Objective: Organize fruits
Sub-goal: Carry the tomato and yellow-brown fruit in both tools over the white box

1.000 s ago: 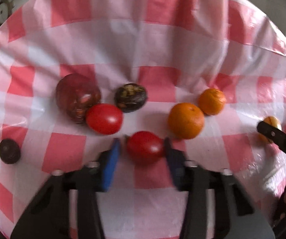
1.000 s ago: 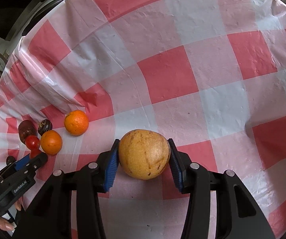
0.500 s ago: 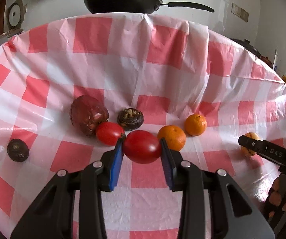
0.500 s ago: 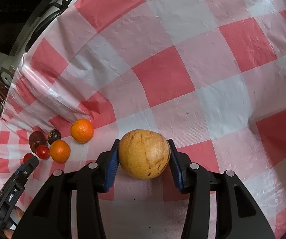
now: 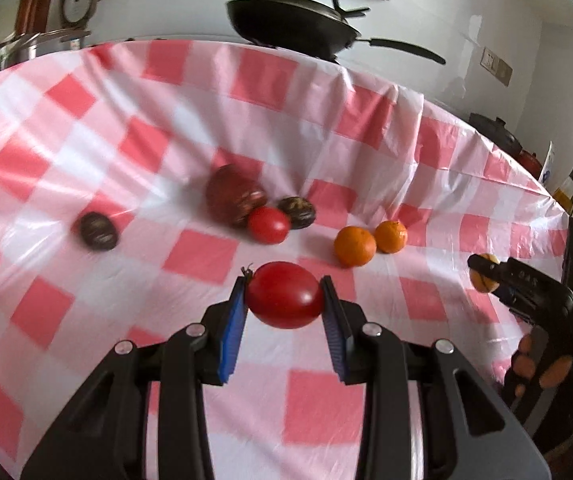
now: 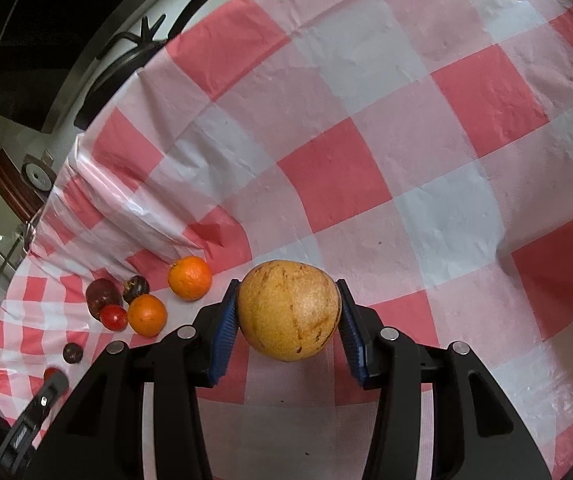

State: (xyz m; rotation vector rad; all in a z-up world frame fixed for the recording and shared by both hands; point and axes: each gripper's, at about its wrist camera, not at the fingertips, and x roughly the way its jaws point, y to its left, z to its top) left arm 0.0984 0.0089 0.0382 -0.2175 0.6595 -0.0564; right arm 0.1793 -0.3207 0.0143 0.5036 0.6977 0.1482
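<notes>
Motion is blurring the dark fruits (image 5: 96,230) in the left view, the left gripper (image 6: 52,380) is hiding most of a tomato (image 6: 49,372) rightward.

Tomato (image 5: 284,295): red, glossy, oval, clamped sideways between blue pads, clear of the cloth. Yellow fruit (image 6: 288,310): round, tan-yellow, brown-flecked, likewise clamped and clear of the cloth. On the cloth: second tomato (image 5: 268,225) touching a large dark-red fruit (image 5: 235,195), dark fruit (image 5: 297,212) just beside; two oranges (image 5: 355,246) (image 5: 390,236) side by side; another dark fruit (image 5: 98,230) well apart.
</notes>
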